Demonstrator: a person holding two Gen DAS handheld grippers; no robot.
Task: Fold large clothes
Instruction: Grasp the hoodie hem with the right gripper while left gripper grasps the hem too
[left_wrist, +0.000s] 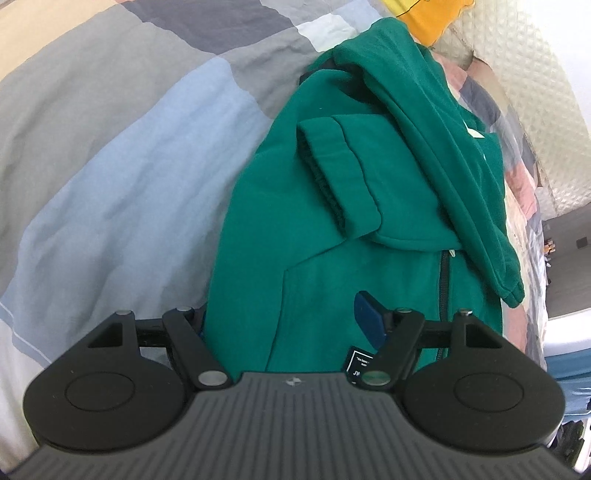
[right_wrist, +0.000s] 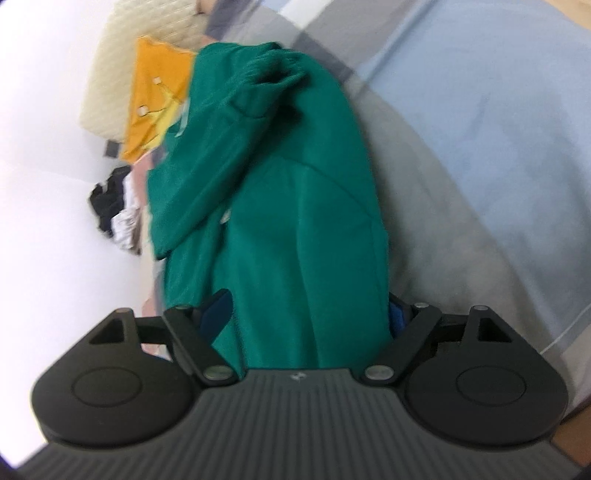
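While green hoodie is lying on patchwork bedspread, left gripper and right gripper are straddling hem at 6 o'clock, jaws spread, unclenched.

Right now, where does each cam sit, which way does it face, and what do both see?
Left wrist: on the left gripper, tipped down along a green zip hoodie on a patchwork duvet; own jaws wide, straddling the hem.
Right wrist: on the right gripper, tipped down along the same hoodie, blurred; own jaws wide over the hem.
Shared: hoodie, duvet, orange garment at the far end.
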